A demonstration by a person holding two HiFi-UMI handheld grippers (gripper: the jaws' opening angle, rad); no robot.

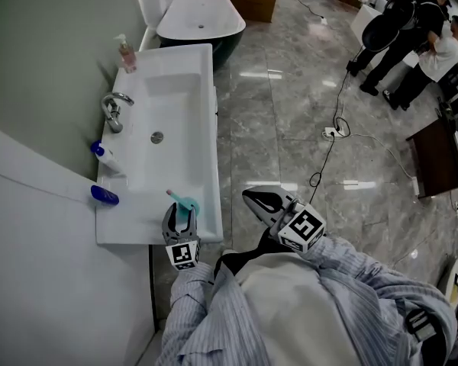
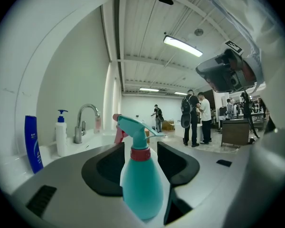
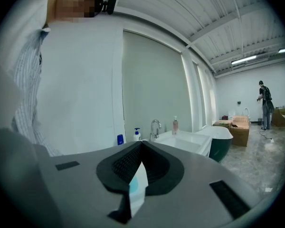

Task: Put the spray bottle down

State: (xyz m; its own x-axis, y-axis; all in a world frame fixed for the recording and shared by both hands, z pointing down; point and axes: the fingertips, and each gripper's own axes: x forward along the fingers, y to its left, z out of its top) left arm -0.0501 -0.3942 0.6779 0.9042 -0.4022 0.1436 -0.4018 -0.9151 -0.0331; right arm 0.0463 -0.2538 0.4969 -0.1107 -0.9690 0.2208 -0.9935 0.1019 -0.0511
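A teal spray bottle (image 1: 188,203) with a red collar stands upright on the near right corner of the white sink (image 1: 208,128). My left gripper (image 1: 180,216) is around it at the counter's front edge. In the left gripper view the spray bottle (image 2: 141,184) fills the space between the black fingers (image 2: 104,167); a white gap shows on its right side and the pads do not press on it. The left gripper (image 2: 138,145) stands open. My right gripper (image 1: 249,197) hangs over the floor to the right of the sink, and the right gripper (image 3: 141,144) has its jaws shut and empty.
On the sink's left ledge are a faucet (image 1: 114,110), a pink soap dispenser (image 1: 126,53), a white pump bottle (image 1: 107,157) and a blue bottle (image 1: 104,195) lying down. A dark bathtub (image 1: 201,17) lies beyond. A cable (image 1: 332,136) runs across the floor; people (image 1: 412,36) stand far right.
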